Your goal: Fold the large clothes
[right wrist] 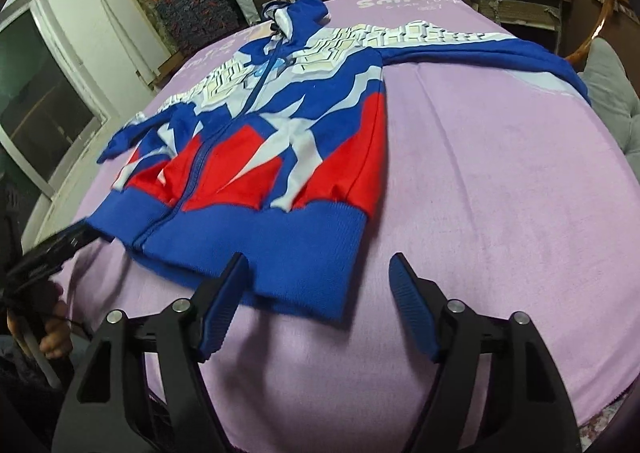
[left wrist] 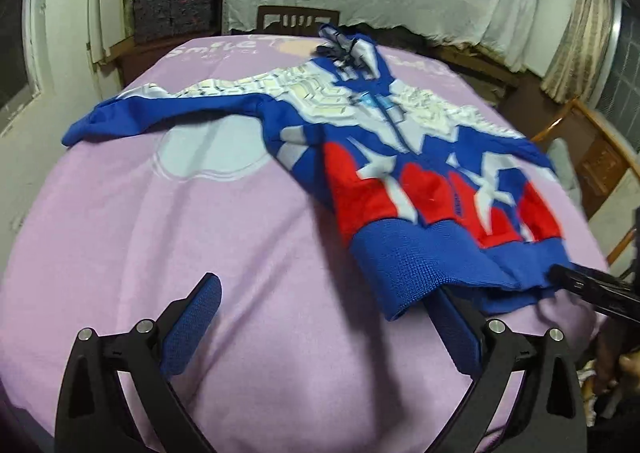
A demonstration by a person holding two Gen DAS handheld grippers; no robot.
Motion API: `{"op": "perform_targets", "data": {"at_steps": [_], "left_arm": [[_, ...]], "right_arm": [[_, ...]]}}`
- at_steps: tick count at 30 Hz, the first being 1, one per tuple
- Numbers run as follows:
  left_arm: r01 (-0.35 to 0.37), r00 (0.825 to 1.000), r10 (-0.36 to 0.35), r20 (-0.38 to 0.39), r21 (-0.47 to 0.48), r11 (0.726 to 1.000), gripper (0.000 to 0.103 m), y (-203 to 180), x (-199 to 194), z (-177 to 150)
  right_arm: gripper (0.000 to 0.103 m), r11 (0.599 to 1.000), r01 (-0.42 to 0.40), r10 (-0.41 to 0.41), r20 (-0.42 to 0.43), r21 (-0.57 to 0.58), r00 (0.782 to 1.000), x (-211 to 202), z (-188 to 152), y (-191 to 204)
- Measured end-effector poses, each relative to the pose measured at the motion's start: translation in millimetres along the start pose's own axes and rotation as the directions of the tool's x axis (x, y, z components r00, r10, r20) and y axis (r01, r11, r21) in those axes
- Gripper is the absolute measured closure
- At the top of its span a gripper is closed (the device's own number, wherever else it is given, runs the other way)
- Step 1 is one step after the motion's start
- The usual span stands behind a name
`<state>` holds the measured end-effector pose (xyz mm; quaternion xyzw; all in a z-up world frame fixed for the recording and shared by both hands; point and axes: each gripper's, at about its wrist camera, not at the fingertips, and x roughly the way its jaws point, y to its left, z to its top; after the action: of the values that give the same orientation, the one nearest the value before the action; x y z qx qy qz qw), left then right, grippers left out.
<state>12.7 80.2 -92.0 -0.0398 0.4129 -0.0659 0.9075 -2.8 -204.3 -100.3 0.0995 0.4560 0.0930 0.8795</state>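
Reading "Smile" on purple sheet beneath hooded jacket.

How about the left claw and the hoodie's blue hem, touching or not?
Touching. The left wrist view shows the hoodie's blue hem draped over one finger of the open left claw, hiding its tip.

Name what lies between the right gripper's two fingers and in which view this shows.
Bare lilac blanket fills the open right gripper; the jacket's blue hem reaches only its left finger, in the right wrist view.

Both the left gripper and right gripper have fingers spread wide.
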Motion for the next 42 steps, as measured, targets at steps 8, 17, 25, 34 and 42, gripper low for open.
{"op": "perform_targets", "data": {"at_steps": [8,17,25,34,42], "left_arm": [[0.026,0.997,-0.029,0.066,0.044,0.999,0.003,-18,-15,2],[-0.022,0.996,0.025,0.084,-0.034,0.999,0.003,6,-15,18],[0.037,0.999,-0.037,-0.010,-0.026,0.999,0.003,-16,17,16],[-0.039,0.998,0.035,-0.044,-0.073,0.997,0.067,19,4,14],[-0.124,0.988,0.123,-0.096,-0.010,0.992,0.047,21,0,-18]], "right_arm": [[0.033,0.995,0.034,-0.031,0.039,-0.089,0.999,12,-2,23],[0.034,0.999,-0.032,0.028,0.086,0.043,0.996,13,8,2],[0.049,0.998,-0.060,0.058,0.074,0.021,0.996,23,10,18],[0.091,0.988,-0.149,0.145,0.087,0.041,0.986,-2,14,9],[0.067,0.996,-0.079,0.080,-0.002,0.049,0.997,6,3,3]]}}
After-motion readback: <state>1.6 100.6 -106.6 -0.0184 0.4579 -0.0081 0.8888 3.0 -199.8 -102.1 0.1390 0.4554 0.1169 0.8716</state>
